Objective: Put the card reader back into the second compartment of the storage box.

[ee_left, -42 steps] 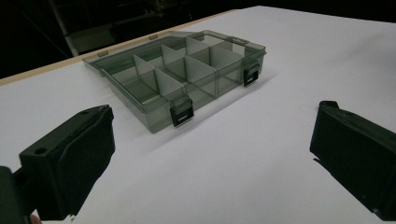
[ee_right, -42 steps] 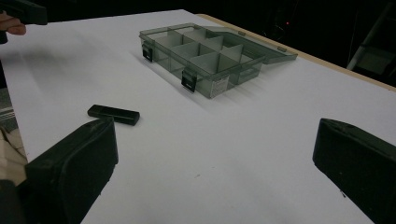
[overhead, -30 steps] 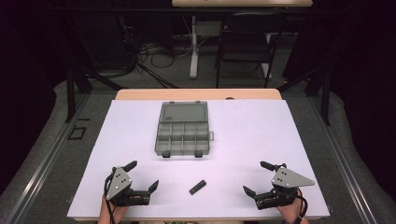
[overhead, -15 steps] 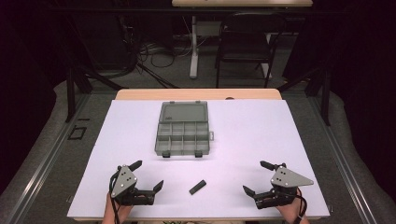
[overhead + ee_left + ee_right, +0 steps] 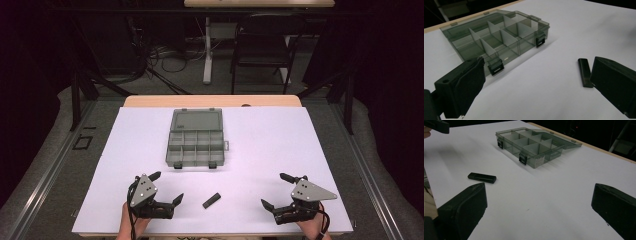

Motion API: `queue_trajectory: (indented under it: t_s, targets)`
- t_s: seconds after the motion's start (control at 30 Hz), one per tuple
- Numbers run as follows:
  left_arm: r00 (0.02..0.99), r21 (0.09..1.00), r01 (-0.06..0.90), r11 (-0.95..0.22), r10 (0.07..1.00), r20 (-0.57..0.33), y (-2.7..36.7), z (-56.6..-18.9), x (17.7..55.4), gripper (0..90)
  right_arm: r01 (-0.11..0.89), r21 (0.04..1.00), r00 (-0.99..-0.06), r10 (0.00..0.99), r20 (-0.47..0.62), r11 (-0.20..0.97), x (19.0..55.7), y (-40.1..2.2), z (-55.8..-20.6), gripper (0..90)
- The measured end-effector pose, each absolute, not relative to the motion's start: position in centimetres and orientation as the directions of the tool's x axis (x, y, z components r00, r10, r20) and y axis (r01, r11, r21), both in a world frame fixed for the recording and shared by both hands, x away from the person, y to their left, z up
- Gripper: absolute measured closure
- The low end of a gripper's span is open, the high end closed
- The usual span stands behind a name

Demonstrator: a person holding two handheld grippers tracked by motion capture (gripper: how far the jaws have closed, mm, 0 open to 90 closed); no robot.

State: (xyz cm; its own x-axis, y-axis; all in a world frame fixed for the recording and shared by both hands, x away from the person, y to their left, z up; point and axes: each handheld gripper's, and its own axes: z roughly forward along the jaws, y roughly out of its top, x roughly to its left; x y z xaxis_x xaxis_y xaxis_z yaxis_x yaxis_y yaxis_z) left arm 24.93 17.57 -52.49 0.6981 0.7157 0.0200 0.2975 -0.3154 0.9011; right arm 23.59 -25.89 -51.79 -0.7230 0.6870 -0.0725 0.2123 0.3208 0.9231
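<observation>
Left gripper [image 5: 166, 187] low at the near-left table edge, held from below by the person's left hand [image 5: 131, 226], grey plate up, jaws wide apart with nothing between them, aimed right and forward. In the left gripper view one jaw sits just beside the end of the black USB stick [image 5: 584, 72]; can't tell if it touches.

Right gripper [image 5: 276, 191] at the near-right edge, plate up, jaws also spread wide, nothing held, pointing left toward table centre, well apart from the stick.

USB stick [image 5: 211, 200] lies flat on the white table cover [image 5: 270, 145], between the grippers, nearer the left one. No readable marking on it.

Farther out, mid-table: smoky clear compartment box [image 5: 195, 139], lid open and laid back flat, dividers visible, two black latches on the near wall. Small white label [image 5: 539, 161] on one side wall, text too small to read.
</observation>
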Motion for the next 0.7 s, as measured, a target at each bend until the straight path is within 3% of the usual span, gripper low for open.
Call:
queue_trajectory:
  t_s: [0.7]
  targets:
    - [0.726,0.858,0.349,-0.377,0.687,0.006,14.3,-53.3,25.3,0.2,0.224,0.914,-0.746,0.663,-0.062,0.337,24.7,-25.1,-52.1,0.0]
